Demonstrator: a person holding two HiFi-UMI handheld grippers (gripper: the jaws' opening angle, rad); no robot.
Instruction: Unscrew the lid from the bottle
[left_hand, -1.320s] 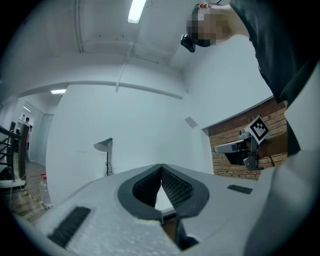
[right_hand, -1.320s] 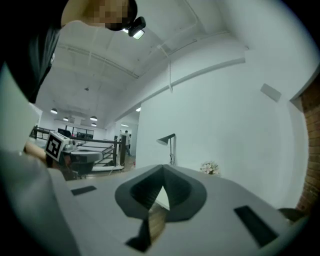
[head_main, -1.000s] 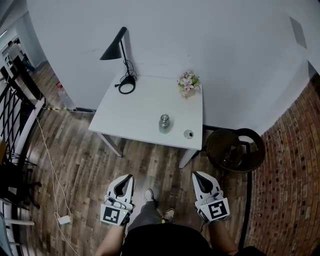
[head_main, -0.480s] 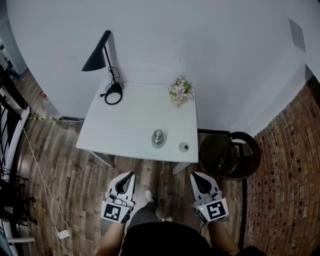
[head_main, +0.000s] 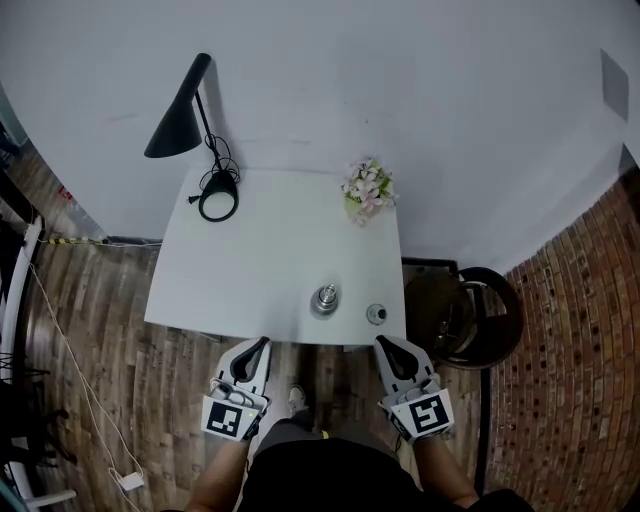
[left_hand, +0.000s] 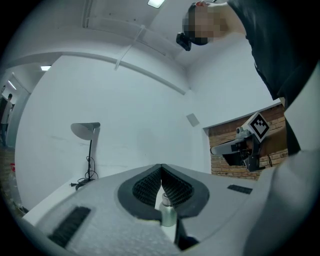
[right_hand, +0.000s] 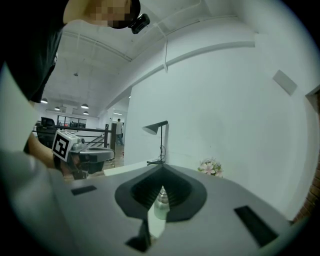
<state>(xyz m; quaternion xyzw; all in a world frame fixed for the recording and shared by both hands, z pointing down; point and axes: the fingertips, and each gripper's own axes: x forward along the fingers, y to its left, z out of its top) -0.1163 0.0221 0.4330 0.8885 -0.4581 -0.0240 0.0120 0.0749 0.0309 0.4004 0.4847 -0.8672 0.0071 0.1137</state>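
The jaws of the left gripper (head_main: 262, 342) and right gripper (head_main: 380, 340) are being held clenched on nothing, with the small metal bottle (head_main: 324, 299) standing ahead between them near the white table's (head_main: 250, 270) front edge. It is being judged stiff, light and slippery, best taken low on the body and at the lid. A small round object (head_main: 376, 314) is lying just beside it, while the desk lamp (head_main: 218, 203) and flowers (head_main: 366, 190) are standing well beyond, blocking nothing.

White table (head_main: 255, 270); silver bottle (head_main: 324, 299); black lamp (head_main: 178, 126); pink flowers (head_main: 366, 189)

Your head camera looks steeply down at the white square table (head_main: 260, 260); both gripper cameras face its silver metal bottle (head_main: 324, 299).
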